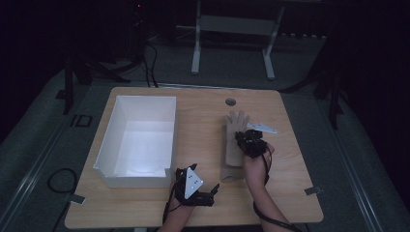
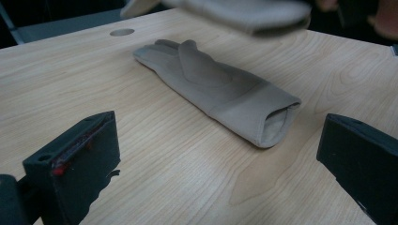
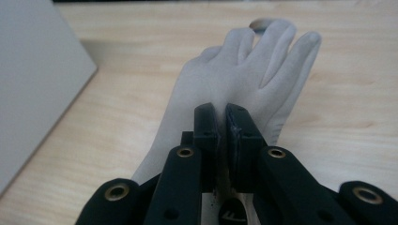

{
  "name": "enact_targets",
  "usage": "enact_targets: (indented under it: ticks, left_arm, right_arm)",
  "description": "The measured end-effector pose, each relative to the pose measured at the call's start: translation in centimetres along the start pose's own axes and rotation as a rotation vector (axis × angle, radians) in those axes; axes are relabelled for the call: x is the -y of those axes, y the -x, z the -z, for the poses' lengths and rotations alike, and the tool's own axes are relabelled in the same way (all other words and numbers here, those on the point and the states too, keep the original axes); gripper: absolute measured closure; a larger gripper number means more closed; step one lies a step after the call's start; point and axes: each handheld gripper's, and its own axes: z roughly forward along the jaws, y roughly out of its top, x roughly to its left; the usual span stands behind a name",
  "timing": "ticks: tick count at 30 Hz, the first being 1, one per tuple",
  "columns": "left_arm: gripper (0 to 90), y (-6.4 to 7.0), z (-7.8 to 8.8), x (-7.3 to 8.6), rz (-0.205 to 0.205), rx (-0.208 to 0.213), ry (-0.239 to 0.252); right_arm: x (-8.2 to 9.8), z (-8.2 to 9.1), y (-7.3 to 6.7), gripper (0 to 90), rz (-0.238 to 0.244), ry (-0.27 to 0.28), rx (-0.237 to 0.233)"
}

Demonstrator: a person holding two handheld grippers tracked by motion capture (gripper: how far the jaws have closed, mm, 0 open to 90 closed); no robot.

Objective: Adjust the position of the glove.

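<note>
The table (image 1: 145, 208) has a light wooden top with rounded corners and a small round hole (image 1: 230, 102) near its far edge. It stands on a grey carpeted floor (image 1: 34, 145) in a dark room. Behind it, far from the person, stands the pale metal frame of another table (image 1: 232, 43), and black cables (image 1: 150, 63) run over the floor at the far left.

On the left part of the table there is a white open box (image 1: 138, 140). On the right part lies a beige glove (image 1: 234, 145), flat on the wood, with its fingers pointing to the far side and its cuff to the near side.

The right gripper (image 1: 250, 141) is above this glove. Its jaws are pressed together, and in the right gripper view a second beige glove (image 3: 244, 79) hangs from them; a fold of the cloth seems to be pinched between the jaws. In the left gripper view this second glove is a blurred shape above the lying one.

The left gripper (image 1: 200, 195) rests near the table's near edge, just right of the box. Its jaws stand wide apart and hold nothing.
</note>
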Motion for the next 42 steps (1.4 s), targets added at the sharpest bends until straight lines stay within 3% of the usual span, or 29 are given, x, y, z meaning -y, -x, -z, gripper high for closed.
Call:
enact_targets:
  ticks: [5,12,28,32,39,42]
  left_arm:
    - [0.1,0.0,0.0,0.0,-0.002,0.007,0.000]
    - [0.2,0.0,0.0,0.0,-0.004,0.009,-0.002]
    - [0.1,0.0,-0.1,-0.1,-0.004,0.016,-0.012]
    - [0.1,0.1,-0.2,-0.1,-0.015,0.025,-0.024]
    - [0.1,-0.1,-0.3,-0.1,-0.006,0.043,-0.021]
    - [0.2,-0.1,-0.4,-0.2,-0.017,0.065,-0.026]
  right_arm:
    - [1.4,-1.2,-0.7,83.6,0.006,-0.040,0.001]
    - [3.5,-2.4,-0.3,83.1,-0.010,-0.094,0.007]
    - [5.1,-3.1,-0.1,77.4,0.007,-0.131,-0.018]
    - [4.6,-2.8,0.1,63.7,0.044,-0.136,-0.043]
    - [3.7,-1.7,1.4,39.5,0.065,-0.114,-0.094]
    - [3.3,-1.2,2.1,25.5,0.061,-0.116,-0.152]
